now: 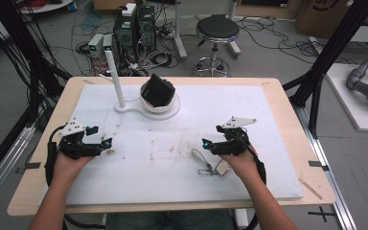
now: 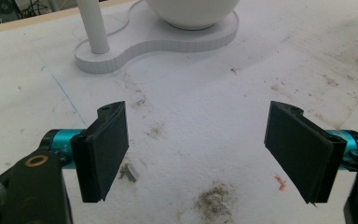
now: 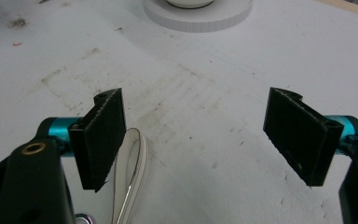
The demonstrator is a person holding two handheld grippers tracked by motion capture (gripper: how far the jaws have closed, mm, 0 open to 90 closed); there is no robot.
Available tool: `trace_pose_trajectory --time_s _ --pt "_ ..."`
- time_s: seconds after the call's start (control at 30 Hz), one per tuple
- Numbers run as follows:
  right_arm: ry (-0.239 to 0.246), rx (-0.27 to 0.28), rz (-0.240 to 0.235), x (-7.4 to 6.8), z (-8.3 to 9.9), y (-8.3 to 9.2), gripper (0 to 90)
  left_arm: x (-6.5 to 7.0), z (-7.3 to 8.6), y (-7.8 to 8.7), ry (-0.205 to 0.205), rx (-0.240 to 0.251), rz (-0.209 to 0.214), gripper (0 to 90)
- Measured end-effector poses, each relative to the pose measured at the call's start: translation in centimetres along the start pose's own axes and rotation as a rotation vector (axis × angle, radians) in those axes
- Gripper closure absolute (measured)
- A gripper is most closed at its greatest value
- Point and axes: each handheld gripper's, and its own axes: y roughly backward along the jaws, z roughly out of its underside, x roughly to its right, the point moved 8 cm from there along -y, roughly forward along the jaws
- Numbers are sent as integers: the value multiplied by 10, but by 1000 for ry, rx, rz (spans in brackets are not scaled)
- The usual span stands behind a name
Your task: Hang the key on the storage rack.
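My right gripper (image 1: 211,143) rests low on the white worktop (image 1: 278,143), jaws spread wide and holding nothing. Just beside its left jaw lies a pale strap loop (image 3: 131,179) with a metal clasp (image 1: 206,170) and a small tag, untouched. My left gripper (image 1: 103,143) sits well apart on the other side, likewise released and empty. Farther back, a white stand (image 1: 124,106) with an upright post carries a bowl holding a dark object (image 1: 157,90). I judge the work barely begun: the strap is not yet picked up.
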Motion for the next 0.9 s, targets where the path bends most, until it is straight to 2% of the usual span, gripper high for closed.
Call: trace_pose_trajectory --time_s 0.37,0.53,0.63,0.9 --pt "21 -22 -2 -3 8 8 213 -1 -4 -4 -10 1 -6 217" --pt "30 -42 -13 -13 16 10 213 0 -3 -2 -6 1 -9 217" --pt "37 -80 -20 -18 24 8 213 0 -4 -2 -11 -1 -11 217" --pt "57 -123 -24 -26 36 4 213 1 -3 -5 -14 -5 -7 217"
